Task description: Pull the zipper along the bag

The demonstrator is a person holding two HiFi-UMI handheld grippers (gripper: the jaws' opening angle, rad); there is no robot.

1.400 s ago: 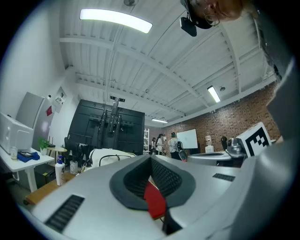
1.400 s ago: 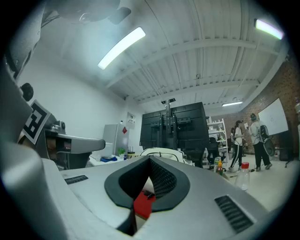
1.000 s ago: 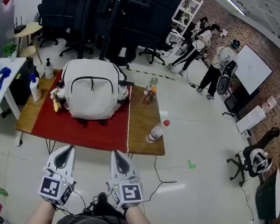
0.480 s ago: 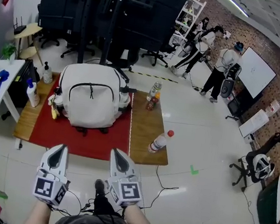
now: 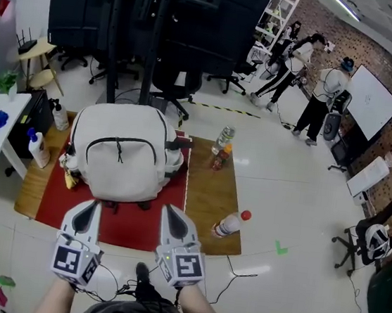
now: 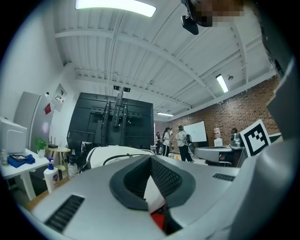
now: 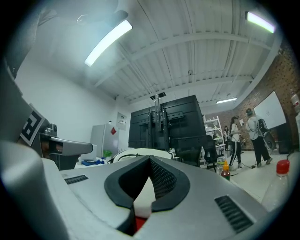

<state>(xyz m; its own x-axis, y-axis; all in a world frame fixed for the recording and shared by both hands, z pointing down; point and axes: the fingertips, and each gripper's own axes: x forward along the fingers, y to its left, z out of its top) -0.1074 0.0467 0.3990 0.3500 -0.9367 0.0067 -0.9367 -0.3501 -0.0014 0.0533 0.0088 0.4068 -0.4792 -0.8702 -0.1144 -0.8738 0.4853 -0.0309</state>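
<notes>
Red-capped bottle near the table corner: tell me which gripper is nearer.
Right. The right gripper hangs just left of the bottle in the head view; the left gripper is farther left.

The white backpack (image 5: 116, 174) stands upright just beyond the left tongs (image 5: 90, 208) and right tongs (image 5: 170, 213), touching neither. A dark zipper (image 5: 101, 140) arches across its front.

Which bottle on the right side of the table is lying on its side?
The red-capped bottle near the table's front right corner. The clear bottle and the orange-capped bottle farther back both stand upright.
</notes>
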